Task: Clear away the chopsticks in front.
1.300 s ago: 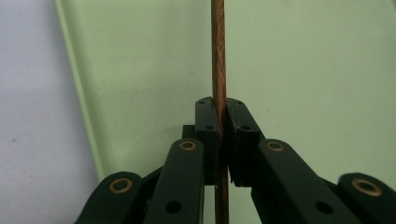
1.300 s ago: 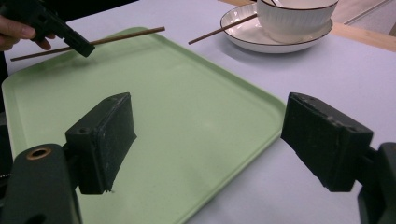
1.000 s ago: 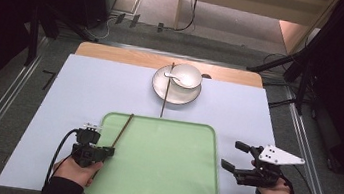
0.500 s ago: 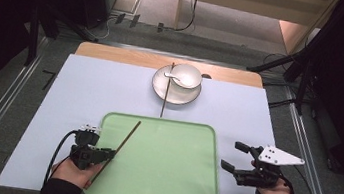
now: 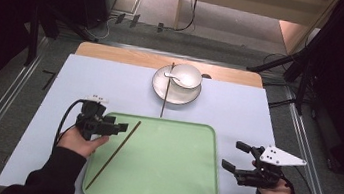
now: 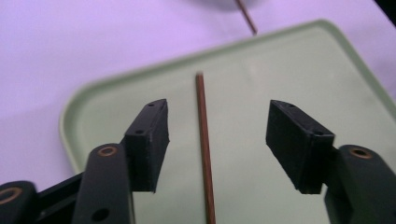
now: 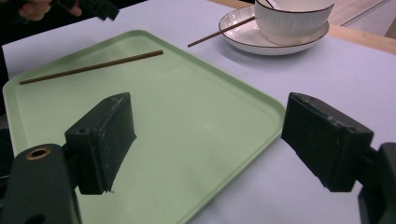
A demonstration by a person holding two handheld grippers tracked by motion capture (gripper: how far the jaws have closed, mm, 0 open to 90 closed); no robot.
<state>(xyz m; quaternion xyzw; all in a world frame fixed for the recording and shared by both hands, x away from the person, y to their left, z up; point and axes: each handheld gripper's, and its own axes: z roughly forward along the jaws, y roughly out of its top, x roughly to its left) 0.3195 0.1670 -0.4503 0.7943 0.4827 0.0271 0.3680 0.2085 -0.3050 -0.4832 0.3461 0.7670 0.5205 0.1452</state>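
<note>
A brown chopstick (image 5: 114, 152) lies slanted on the left part of the green tray (image 5: 165, 172). My left gripper (image 5: 120, 128) hovers at the tray's left edge, open, just beside the chopstick's far end. In the left gripper view the chopstick (image 6: 204, 140) runs up between the two spread jaws without touching either, over the tray (image 6: 289, 70). My right gripper (image 5: 234, 155) is open and holds nothing, just off the tray's right edge. In its view the tray (image 7: 187, 116) and chopstick (image 7: 93, 66) lie ahead of it.
A white bowl (image 5: 188, 75) with a spoon (image 5: 171, 76) stands on a plate (image 5: 175, 95) at the back of the table. A second chopstick (image 5: 166, 93) leans on the plate, its tip near the tray's far rim. A pale blue mat (image 5: 101, 82) covers the table.
My left gripper held the chopstick tilted over the tray's left corner, lowered it and let go. The chopstick now lies flat on the tray. The right gripper has not moved.
</note>
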